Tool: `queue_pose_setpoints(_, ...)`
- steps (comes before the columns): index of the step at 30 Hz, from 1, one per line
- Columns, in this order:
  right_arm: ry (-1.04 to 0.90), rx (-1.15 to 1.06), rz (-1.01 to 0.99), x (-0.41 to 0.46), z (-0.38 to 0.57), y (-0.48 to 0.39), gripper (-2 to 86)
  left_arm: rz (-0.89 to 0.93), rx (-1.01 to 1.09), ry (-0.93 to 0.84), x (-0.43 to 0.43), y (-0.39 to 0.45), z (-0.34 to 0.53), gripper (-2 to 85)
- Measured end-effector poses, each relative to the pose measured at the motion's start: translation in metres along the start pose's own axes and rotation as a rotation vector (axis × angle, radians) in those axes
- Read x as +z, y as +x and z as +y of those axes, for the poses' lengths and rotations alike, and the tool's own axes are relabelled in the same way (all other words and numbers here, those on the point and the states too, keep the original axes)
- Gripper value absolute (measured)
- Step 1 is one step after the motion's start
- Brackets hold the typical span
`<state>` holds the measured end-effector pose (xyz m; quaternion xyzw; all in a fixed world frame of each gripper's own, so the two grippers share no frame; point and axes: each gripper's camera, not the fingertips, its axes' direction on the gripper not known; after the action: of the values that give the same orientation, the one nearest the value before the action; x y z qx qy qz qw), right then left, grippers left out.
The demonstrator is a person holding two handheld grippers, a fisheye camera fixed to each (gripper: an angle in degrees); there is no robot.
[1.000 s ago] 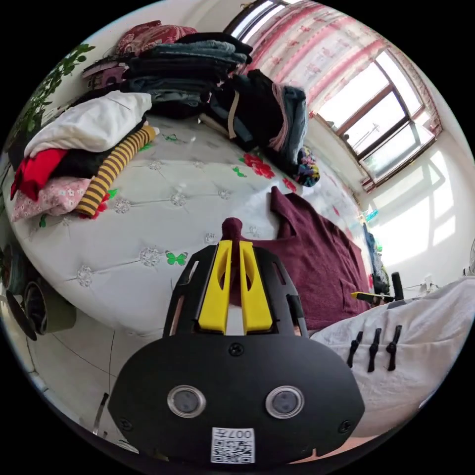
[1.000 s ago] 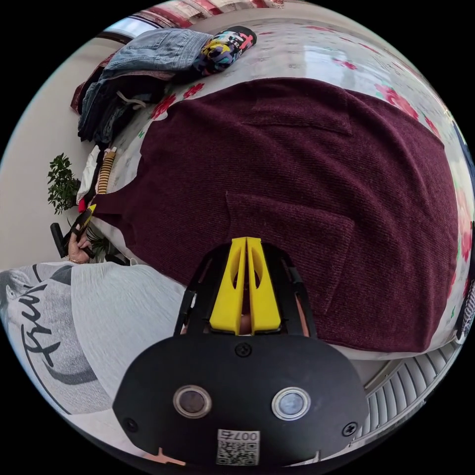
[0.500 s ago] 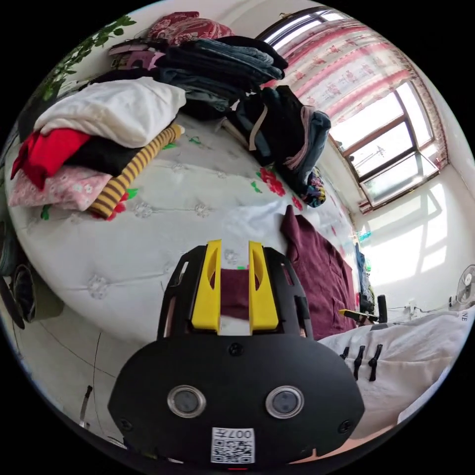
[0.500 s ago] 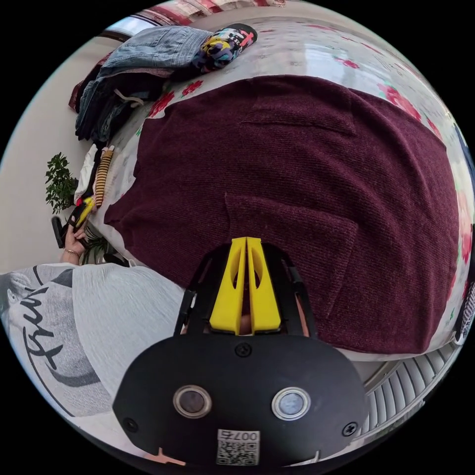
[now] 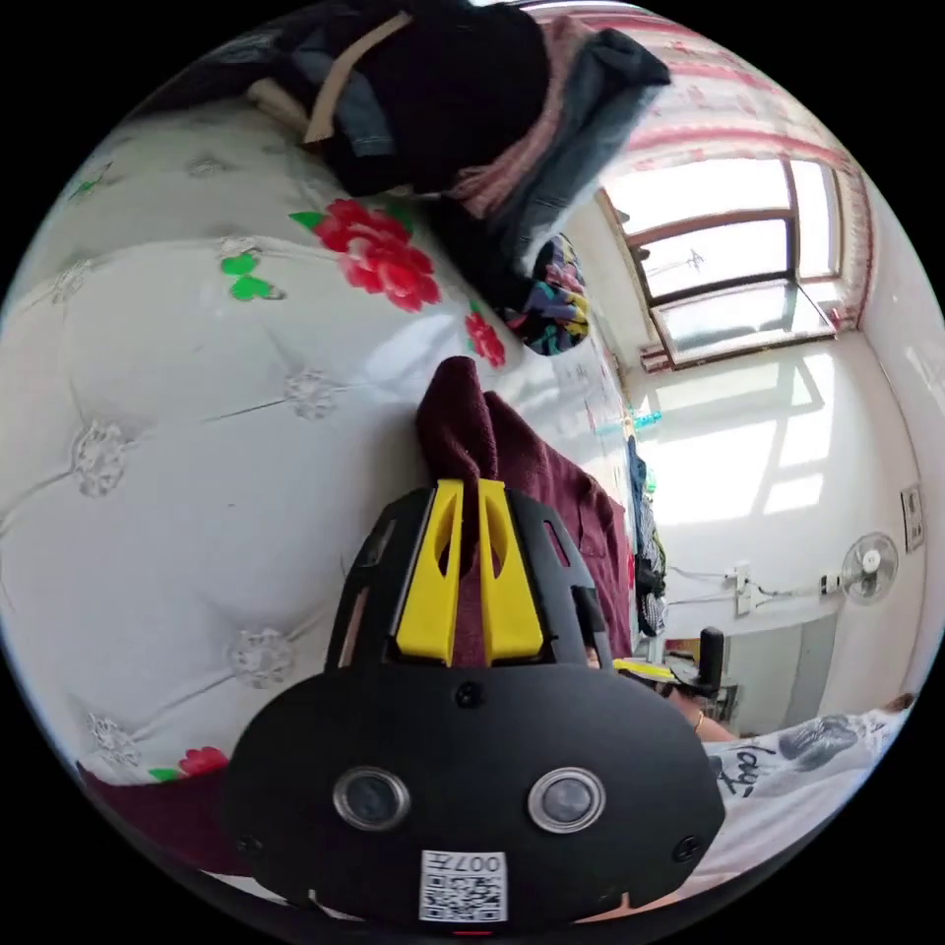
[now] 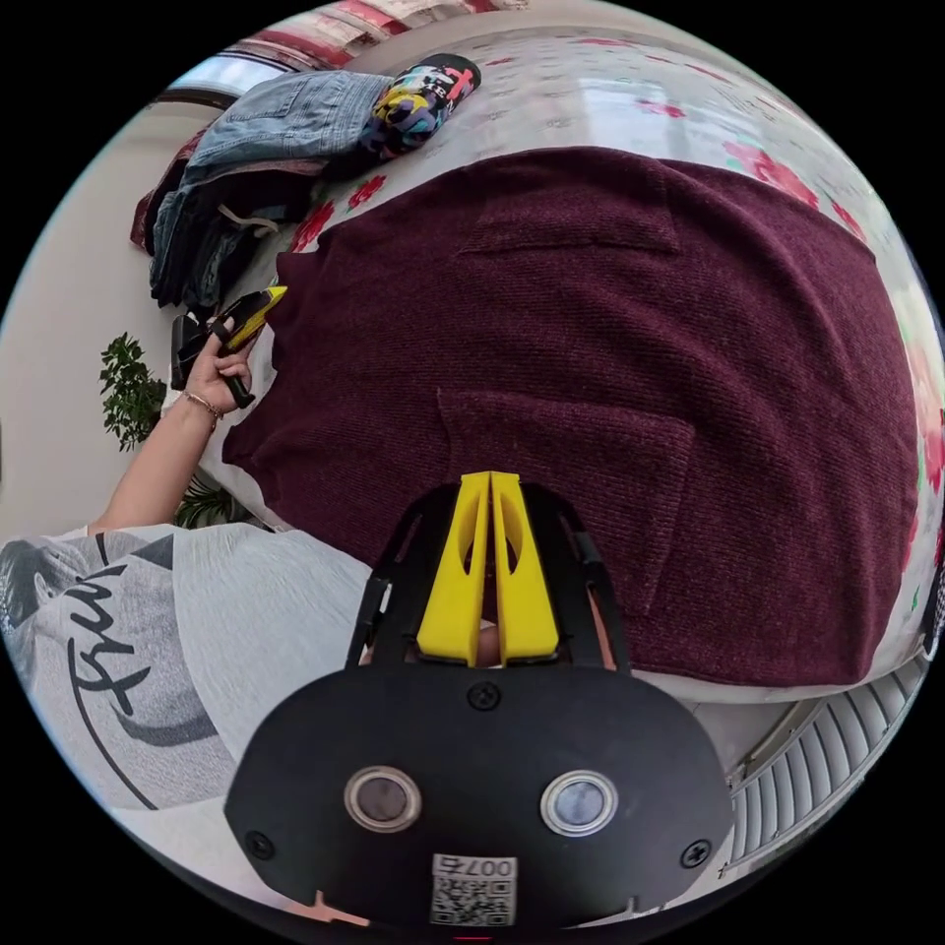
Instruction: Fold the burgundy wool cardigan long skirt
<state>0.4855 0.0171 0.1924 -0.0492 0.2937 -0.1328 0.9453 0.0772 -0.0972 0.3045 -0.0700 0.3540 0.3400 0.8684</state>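
Observation:
The burgundy knit garment (image 6: 610, 345) lies spread flat on the white quilted bed (image 5: 177, 413), two patch pockets facing up. My left gripper (image 5: 469, 484) is shut on a bunched-up corner of the burgundy garment (image 5: 463, 423), which rises as a peak above the jaws. In the right gripper view that left gripper (image 6: 258, 300), held by a hand, sits at the garment's far left corner. My right gripper (image 6: 490, 477) is shut, its tips over the near pocket at the garment's near edge. I cannot tell whether cloth is pinched there.
A heap of dark clothes and jeans (image 5: 463, 108) and a colourful rolled item (image 6: 418, 94) sit on the bed beyond the garment. The person's grey printed shirt (image 6: 157, 640) is at the near left. A window (image 5: 728, 256) and a wall fan (image 5: 871, 566) stand further off.
The left gripper let go of one stretched corner, opened, moved further across the bed toward the dark heap and shut on another bunch of the burgundy cloth. The right gripper stayed in place, shut.

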Motion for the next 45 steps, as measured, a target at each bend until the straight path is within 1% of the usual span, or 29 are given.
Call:
queue_pose_setpoints(2, 0.015, 0.029, -0.037, -0.003, 0.002, 0.009, -0.3, -0.005, 0.333, -0.051, 0.016, 0.083, 0.021, 2.1)
queue_pose_setpoints(3, 0.016, 0.035, -0.046, -0.003, 0.003, 0.011, -0.3, -0.016, 0.418, -0.073, 0.023, 0.105, 0.03, 2.5)
queue_pose_setpoints(5, 0.002, 0.048, -0.069, 0.001, 0.002, 0.016, -0.3, -0.016, 0.689, -0.164, 0.05, 0.169, 0.077, 5.0)
queue_pose_setpoints(7, -0.018, 0.041, -0.068, 0.004, -0.002, 0.016, -0.3, -0.048, 0.781, -0.228, 0.07, 0.186, 0.107, 6.5)
queue_pose_setpoints(8, -0.025, 0.025, -0.065, 0.005, -0.004, 0.014, -0.3, -0.08, 0.783, -0.274, 0.08, 0.185, 0.118, 7.0)
queue_pose_setpoints(10, -0.025, -0.003, -0.064, 0.004, -0.008, 0.01, -0.3, -0.09, 0.721, -0.27, 0.078, 0.173, 0.123, 7.6)
queue_pose_setpoints(13, -0.01, -0.032, -0.072, -0.001, -0.009, 0.006, -0.3, -0.043, 0.615, -0.19, 0.048, 0.148, 0.117, 7.6)
queue_pose_setpoints(15, -0.006, -0.031, -0.082, -0.002, -0.009, 0.008, -0.3, -0.074, 0.564, -0.133, 0.029, 0.135, 0.11, 7.6)
queue_pose_setpoints(17, -0.002, -0.011, -0.098, -0.003, -0.007, 0.015, -0.3, -0.145, 0.553, -0.082, 0.017, 0.125, 0.1, 8.1)
queue_pose_setpoints(19, -0.01, 0.011, -0.111, -0.002, -0.006, 0.02, -0.3, -0.158, 0.558, -0.112, 0.026, 0.124, 0.089, 9.6)
queue_pose_setpoints(24, -0.005, 0.025, -0.118, -0.01, -0.006, 0.022, -0.3, -0.055, 0.624, -0.182, 0.084, 0.149, 0.072, 13.4)
queue_pose_setpoints(25, -0.001, 0.023, -0.112, -0.014, -0.007, 0.021, -0.3, -0.081, 0.618, -0.224, 0.107, 0.15, 0.07, 12.4)
queue_pose_setpoints(27, 0.003, 0.022, -0.107, -0.02, -0.006, 0.018, -0.3, -0.201, 0.588, -0.307, 0.142, 0.142, 0.065, 5.3)
queue_pose_setpoints(28, 0.007, 0.022, -0.102, -0.024, -0.006, 0.017, -0.3, -0.298, 0.538, -0.336, 0.155, 0.131, 0.059, 1.5)
queue_pose_setpoints(30, 0.016, 0.022, -0.091, -0.032, -0.004, 0.016, -0.3, -0.225, 0.488, -0.328, 0.149, 0.118, 0.046, 0.2)
queue_pose_setpoints(31, 0.022, 0.024, -0.081, -0.036, -0.001, 0.015, -0.3, -0.193, 0.473, -0.274, 0.133, 0.113, 0.037, -0.2)
queue_pose_setpoints(32, 0.025, 0.029, -0.072, -0.04, 0.001, 0.016, -0.3, -0.217, 0.484, -0.2, 0.109, 0.111, 0.027, -0.4)
queue_pose_setpoints(33, 0.026, 0.033, -0.068, -0.042, 0.002, 0.016, -0.3, -0.233, 0.493, -0.162, 0.095, 0.11, 0.022, -0.4)
queue_pose_setpoints(35, 0.027, 0.048, -0.065, -0.047, 0.006, 0.018, -0.3, -0.34, 0.473, 0.017, 0.026, 0.095, -0.001, -0.5)
queue_pose_setpoints(36, 0.028, 0.05, -0.064, -0.048, 0.006, 0.018, -0.3, -0.374, 0.448, 0.069, 0.006, 0.088, -0.007, -0.5)
queue_pose_setpoints(38, 0.041, 0.054, -0.052, -0.054, 0.007, 0.015, -0.3, -0.515, 0.284, 0.27, -0.071, 0.05, -0.023, -0.4)
queue_pose_setpoints(39, 0.045, 0.052, -0.049, -0.055, 0.007, 0.014, -0.3, -0.558, 0.232, 0.301, -0.086, 0.038, -0.025, -0.3)
queue_pose_setpoints(41, 0.047, 0.041, -0.044, -0.058, 0.005, 0.007, -0.3, -0.617, 0.044, 0.304, -0.125, -0.009, -0.026, 0.4)
queue_pose_setpoints(43, 0.045, 0.032, -0.036, -0.06, 0.005, 0.001, -0.3, -0.615, -0.032, 0.332, -0.142, -0.028, -0.012, 2.3)
queue_pose_setpoints(45, 0.052, 0.024, -0.021, -0.064, 0.007, -0.004, -0.3, -0.598, -0.062, 0.359, -0.148, -0.035, 0.01, 4.7)
